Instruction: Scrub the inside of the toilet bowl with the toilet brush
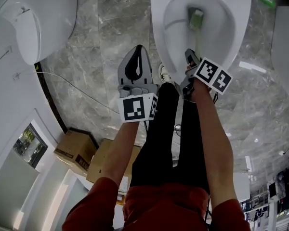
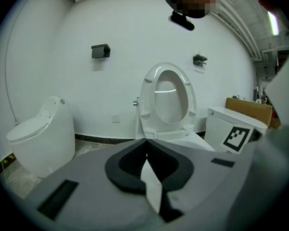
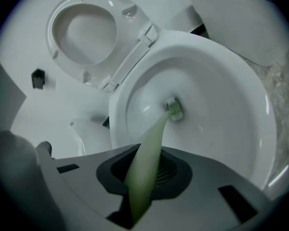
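The pale green handle of the toilet brush (image 3: 147,160) runs up between the fingers of my right gripper (image 3: 143,177), which are clamped firmly on it. Its bristled head (image 3: 174,108) sits low inside the toilet bowl (image 3: 226,129), against or just off the sloping porcelain near the sump; I cannot tell whether it touches. The seat (image 3: 82,32) stands raised, so the whole bowl is open to me. My left gripper (image 1: 135,69) hangs over the marble floor (image 1: 96,42) just beside the bowl's near left rim, its fingers brought together on nothing, and it plays no part here. I judge that the scrubbing step itself is in hand, with no sign of how much of the wall is covered. The next move calls for pressing the bristles onto the porcelain and sweeping them around the inner wall and up under the rim, without letting the slim handle twist in my grip.
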`<action>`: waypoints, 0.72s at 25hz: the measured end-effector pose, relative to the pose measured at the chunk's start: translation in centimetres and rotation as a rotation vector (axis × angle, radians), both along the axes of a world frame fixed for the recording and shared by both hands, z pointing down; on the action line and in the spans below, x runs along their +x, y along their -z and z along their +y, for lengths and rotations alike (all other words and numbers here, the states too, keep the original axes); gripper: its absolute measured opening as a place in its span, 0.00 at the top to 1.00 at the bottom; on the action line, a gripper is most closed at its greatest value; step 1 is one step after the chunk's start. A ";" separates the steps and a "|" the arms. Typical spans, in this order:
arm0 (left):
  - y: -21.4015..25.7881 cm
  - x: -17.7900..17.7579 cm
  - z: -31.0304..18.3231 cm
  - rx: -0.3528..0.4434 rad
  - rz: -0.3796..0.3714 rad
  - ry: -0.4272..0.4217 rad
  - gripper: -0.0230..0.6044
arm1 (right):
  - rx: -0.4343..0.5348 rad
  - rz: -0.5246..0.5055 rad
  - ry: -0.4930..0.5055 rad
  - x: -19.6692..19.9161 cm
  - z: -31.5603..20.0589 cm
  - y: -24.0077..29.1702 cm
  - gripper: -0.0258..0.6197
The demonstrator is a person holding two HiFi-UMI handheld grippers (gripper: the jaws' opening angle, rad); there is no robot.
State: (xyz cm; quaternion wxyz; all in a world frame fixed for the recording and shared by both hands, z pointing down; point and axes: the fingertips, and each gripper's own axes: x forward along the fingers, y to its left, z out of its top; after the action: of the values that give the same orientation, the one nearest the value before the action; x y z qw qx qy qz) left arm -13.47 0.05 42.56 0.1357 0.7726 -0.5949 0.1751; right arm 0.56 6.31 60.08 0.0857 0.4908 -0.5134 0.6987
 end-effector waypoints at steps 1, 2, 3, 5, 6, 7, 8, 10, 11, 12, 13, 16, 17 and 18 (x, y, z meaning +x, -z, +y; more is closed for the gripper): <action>-0.1 0.3 0.0 0.001 0.002 -0.005 0.96 | -0.003 0.020 0.063 0.4 0.6 0.1 0.89; -0.1 0.6 -0.1 0.001 0.004 -0.010 0.96 | -0.007 0.038 0.117 0.8 1.0 0.3 0.88; -0.1 1.0 -0.1 0.001 0.007 -0.014 0.96 | -0.012 0.051 0.158 1.3 1.3 0.5 0.88; -0.1 1.6 0.0 -0.001 0.012 -0.022 0.96 | -0.022 0.052 0.209 2.0 1.1 0.7 0.88; -0.1 1.9 0.0 -0.001 0.015 -0.025 0.96 | -0.028 0.048 0.234 2.3 0.8 0.7 0.88; -0.1 2.2 0.0 -0.001 0.019 -0.027 0.96 | -0.034 0.047 0.270 2.4 0.4 0.6 0.88; -0.1 2.4 0.0 0.000 0.022 -0.028 0.96 | -0.039 0.051 0.315 2.6 -0.1 0.4 0.88; 0.1 2.7 0.0 0.000 0.029 -0.028 0.96 | -0.037 0.060 0.409 2.9 -1.0 0.3 0.89; 0.1 2.7 0.0 0.000 0.032 -0.027 0.96 | -0.028 0.064 0.448 3.0 -1.5 0.5 0.89; 0.1 2.7 -0.1 -0.001 0.034 -0.026 0.96 | -0.015 0.066 0.481 3.1 -2.1 0.7 0.89; 0.1 2.8 -0.1 -0.002 0.036 -0.027 0.96 | -0.003 0.066 0.508 3.1 -2.5 0.9 0.89; -0.4 2.8 0.0 -0.023 0.033 -0.032 0.96 | -0.013 0.062 0.550 2.9 -3.3 0.8 0.89; -0.5 2.7 0.1 -0.034 0.031 -0.034 0.96 | -0.030 0.062 0.558 2.8 -3.4 0.5 0.90; -0.6 2.7 0.0 -0.035 0.032 -0.032 0.96 | -0.049 0.065 0.570 2.8 -3.4 0.0 0.90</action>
State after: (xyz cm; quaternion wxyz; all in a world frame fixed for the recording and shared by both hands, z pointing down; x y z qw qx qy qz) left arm -10.79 0.05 43.11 0.1559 0.7823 -0.5771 0.1753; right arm 3.41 2.89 60.05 0.3070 0.3466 -0.6108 0.6423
